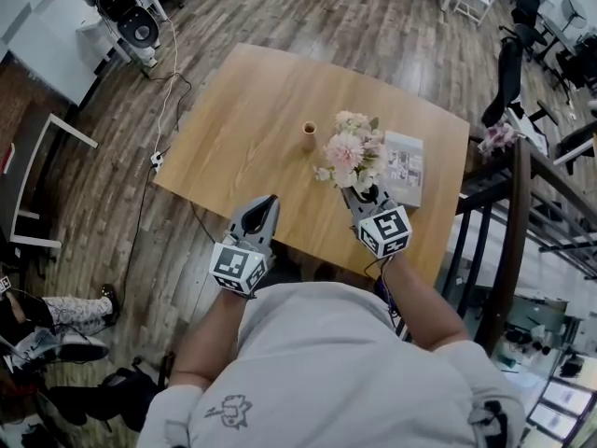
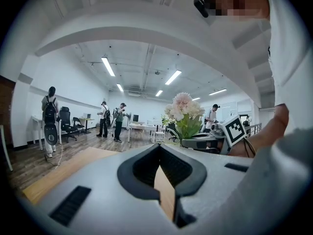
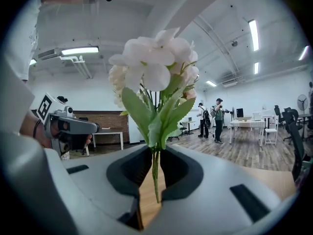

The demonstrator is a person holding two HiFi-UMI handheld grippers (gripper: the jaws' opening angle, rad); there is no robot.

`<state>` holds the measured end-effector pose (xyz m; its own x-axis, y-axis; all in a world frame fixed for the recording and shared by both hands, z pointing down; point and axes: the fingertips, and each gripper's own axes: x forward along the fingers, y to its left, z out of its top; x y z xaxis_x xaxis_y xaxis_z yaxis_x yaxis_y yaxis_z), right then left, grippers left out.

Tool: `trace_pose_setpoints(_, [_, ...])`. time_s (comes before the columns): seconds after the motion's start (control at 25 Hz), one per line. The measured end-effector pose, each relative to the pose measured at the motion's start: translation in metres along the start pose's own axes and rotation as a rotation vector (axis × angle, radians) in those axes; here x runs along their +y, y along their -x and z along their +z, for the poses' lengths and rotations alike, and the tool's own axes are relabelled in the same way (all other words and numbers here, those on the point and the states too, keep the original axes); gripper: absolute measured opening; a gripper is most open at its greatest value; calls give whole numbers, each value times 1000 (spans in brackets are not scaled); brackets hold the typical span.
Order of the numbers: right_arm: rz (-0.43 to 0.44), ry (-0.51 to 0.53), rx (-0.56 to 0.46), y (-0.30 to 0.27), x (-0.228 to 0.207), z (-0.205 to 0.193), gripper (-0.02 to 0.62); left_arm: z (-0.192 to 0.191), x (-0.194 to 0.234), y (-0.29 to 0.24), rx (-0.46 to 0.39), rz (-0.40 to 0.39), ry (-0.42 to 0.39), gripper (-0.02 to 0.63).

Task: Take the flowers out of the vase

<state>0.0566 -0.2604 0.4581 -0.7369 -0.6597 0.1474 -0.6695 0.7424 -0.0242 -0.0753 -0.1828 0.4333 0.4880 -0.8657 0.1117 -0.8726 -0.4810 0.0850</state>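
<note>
Pink and cream flowers (image 1: 348, 150) are standing upright in the right gripper (image 1: 366, 197), out of the vase and hanging over the right side of the wooden table (image 1: 242, 110). In the right gripper view the jaws are clamping on the thin green stems, with the leaves and the blooms (image 3: 156, 67) fanning out above the right gripper (image 3: 155, 153) and the stem ends poking down between the pads.

The little tan vase (image 1: 309, 136) is sitting upright on the table, near the flowers on their left in the head view but apart from them. A printed booklet (image 1: 404, 168) is lying flat on the table just to the right of the bunch, close to the table's edge.

The left gripper (image 1: 269, 203) is hovering at the near edge of the table, well to the left of the right one and pointing the same way. Its own view shows the left gripper (image 2: 159, 148) with its jaws meeting at the tips and gripping nothing, only the tabletop showing through the narrow slit behind them. Past those jaws the flowers (image 2: 183, 109) are rising off to the right.

Several people (image 2: 118, 121) are standing about further back in the room on the plank floor (image 1: 93, 213).
</note>
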Motion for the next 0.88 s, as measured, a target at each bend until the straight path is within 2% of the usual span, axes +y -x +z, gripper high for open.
trace_pose_setpoints(0.16, [-10, -3, 5, 14, 5, 0, 55, 1, -2, 5, 10, -3, 4, 5])
trace_pose_setpoints(0.36, [-57, -16, 1, 31, 19, 2, 55, 2, -4, 18, 16, -45, -8, 5])
trace_pose_setpoints(0.88, [-201, -23, -21, 65, 109, 5, 54, -6, 14, 119, 15, -168, -8, 5])
